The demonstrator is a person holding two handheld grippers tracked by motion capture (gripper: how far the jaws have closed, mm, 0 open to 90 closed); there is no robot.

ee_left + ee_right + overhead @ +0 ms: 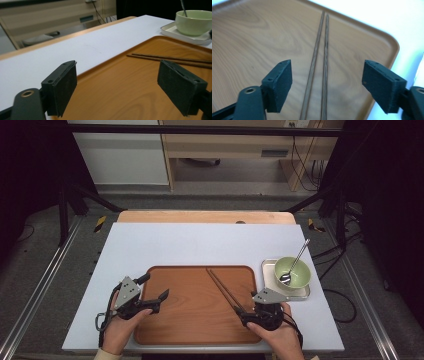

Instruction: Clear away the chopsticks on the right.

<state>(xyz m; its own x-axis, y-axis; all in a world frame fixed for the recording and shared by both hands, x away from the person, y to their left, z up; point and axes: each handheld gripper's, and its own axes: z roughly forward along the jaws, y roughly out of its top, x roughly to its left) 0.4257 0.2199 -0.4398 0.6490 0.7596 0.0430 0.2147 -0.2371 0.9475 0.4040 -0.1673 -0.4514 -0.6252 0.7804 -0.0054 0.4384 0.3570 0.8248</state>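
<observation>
Two brown chopsticks (222, 287) lie side by side on the wooden tray (190, 320). The right gripper (327, 85) hangs over their near ends, its jaws wide apart on each side. The left gripper (155, 292) is wide apart too, holding nothing. A spoon (295, 262) stands in the green bowl (300, 277), which sits on a small white dish (267, 265).

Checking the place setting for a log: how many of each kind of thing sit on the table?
Wooden tray: 1
Chopsticks: 2
Green bowl: 1
Spoon: 1
Small white tray: 1
Total: 6
</observation>
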